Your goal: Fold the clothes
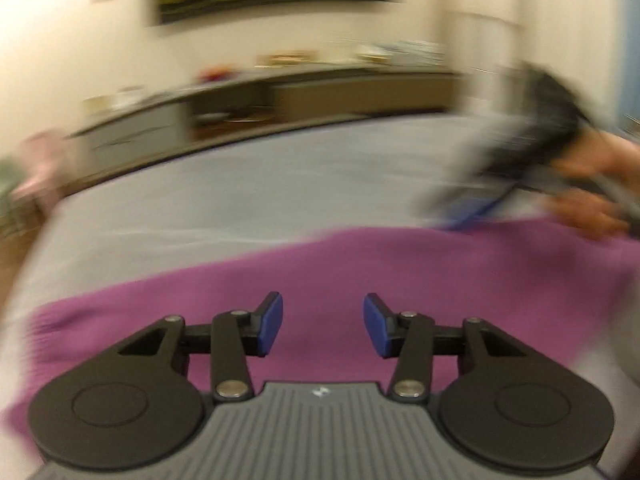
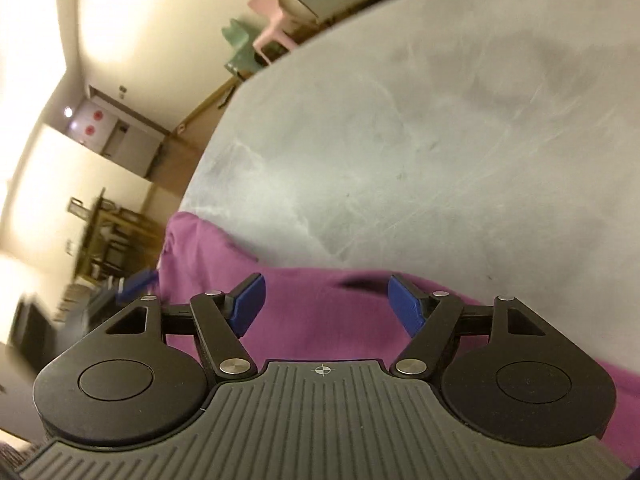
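Looking from the left wrist, the left gripper (image 1: 323, 322) hung over the purple garment (image 1: 400, 280) on the grey bed (image 1: 240, 184), jaws parted and empty; heavy blur smeared the right gripper (image 1: 468, 212) and hand (image 1: 588, 208) at the garment's far edge. From the right wrist, the right gripper (image 2: 326, 304) stood wide and empty above the garment (image 2: 304, 320), which its body partly hid.

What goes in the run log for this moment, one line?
task: fold clothes | left gripper: open, empty, over purple garment | right gripper: open, empty, over garment | surface: grey bed | view: motion-blurred
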